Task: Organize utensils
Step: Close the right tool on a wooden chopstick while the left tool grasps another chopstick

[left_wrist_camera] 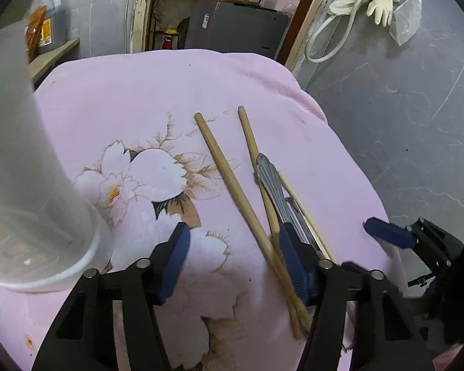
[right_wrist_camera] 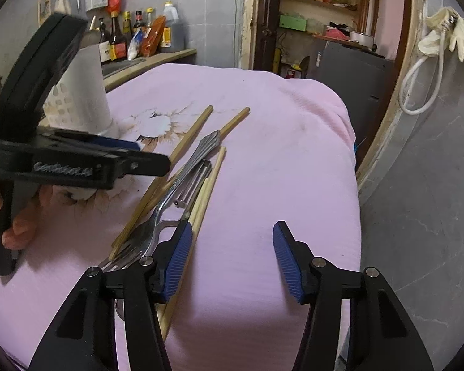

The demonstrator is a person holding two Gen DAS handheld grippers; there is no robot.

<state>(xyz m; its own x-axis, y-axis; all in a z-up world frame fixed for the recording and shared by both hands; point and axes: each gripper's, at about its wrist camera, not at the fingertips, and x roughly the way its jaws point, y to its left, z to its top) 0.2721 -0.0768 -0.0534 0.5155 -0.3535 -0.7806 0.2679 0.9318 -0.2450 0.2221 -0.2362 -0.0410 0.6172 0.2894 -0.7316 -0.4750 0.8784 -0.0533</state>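
Note:
Wooden chopsticks (left_wrist_camera: 229, 179) and a silver fork (left_wrist_camera: 270, 182) lie in a loose pile on the pink flowered cloth (left_wrist_camera: 157, 92). A metal peeler (right_wrist_camera: 195, 182) lies among them in the right wrist view, with the fork (right_wrist_camera: 185, 173) and chopsticks (right_wrist_camera: 170, 164). A white plastic utensil holder (left_wrist_camera: 24, 170) stands at the left, also in the right wrist view (right_wrist_camera: 83, 92). My left gripper (left_wrist_camera: 235, 253) is open and empty, its right finger over the pile. My right gripper (right_wrist_camera: 230, 253) is open and empty, just right of the pile.
The cloth-covered table drops off at its right edge to a grey floor (left_wrist_camera: 402, 108). Sauce bottles (right_wrist_camera: 139, 31) stand on a counter behind the holder. A doorway with shelves and a grey fridge (right_wrist_camera: 349, 65) lies beyond. Gloves and a hose (right_wrist_camera: 442, 43) hang on the wall.

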